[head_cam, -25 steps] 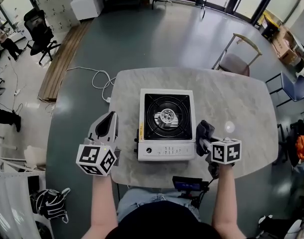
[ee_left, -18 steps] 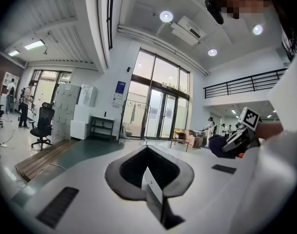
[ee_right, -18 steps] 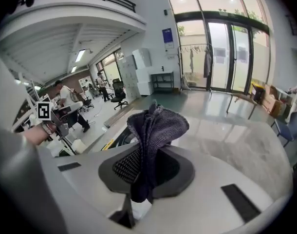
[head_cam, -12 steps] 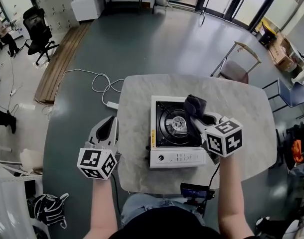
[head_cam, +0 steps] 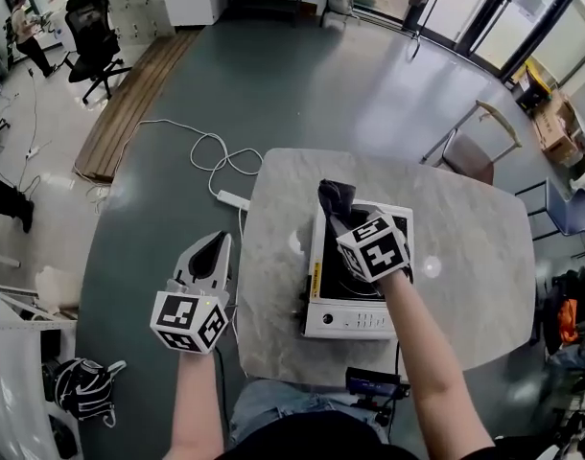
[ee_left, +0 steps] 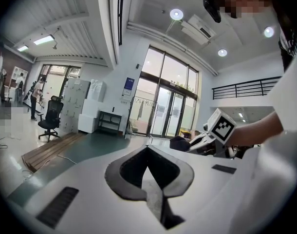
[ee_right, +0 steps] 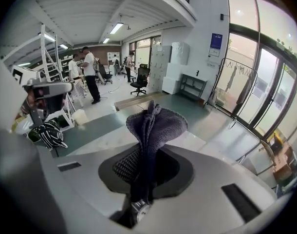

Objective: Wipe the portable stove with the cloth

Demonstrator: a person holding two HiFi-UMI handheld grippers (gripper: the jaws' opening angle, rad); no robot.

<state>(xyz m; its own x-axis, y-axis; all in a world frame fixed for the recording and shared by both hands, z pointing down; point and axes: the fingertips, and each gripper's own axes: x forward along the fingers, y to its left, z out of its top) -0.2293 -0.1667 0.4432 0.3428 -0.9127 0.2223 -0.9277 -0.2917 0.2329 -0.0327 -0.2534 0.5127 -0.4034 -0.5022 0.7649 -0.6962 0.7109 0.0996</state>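
Dark knit cloth [ee_right: 151,126] between right gripper [ee_right: 141,174] fingers [ee_right: 124,167], at stove's [head_cam: 355,320] far-left corner.

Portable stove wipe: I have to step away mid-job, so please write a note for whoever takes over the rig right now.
Right tool: shut on the dark cloth, held over the far left part of the portable stove; whether it touches the surface cannot be told.
Left tool: shut, empty, beyond the left edge of the table, away from the stove.
Done: cloth gripped and brought to the stove.
Left: wipe the top and front panel; nothing shows how much is clean.
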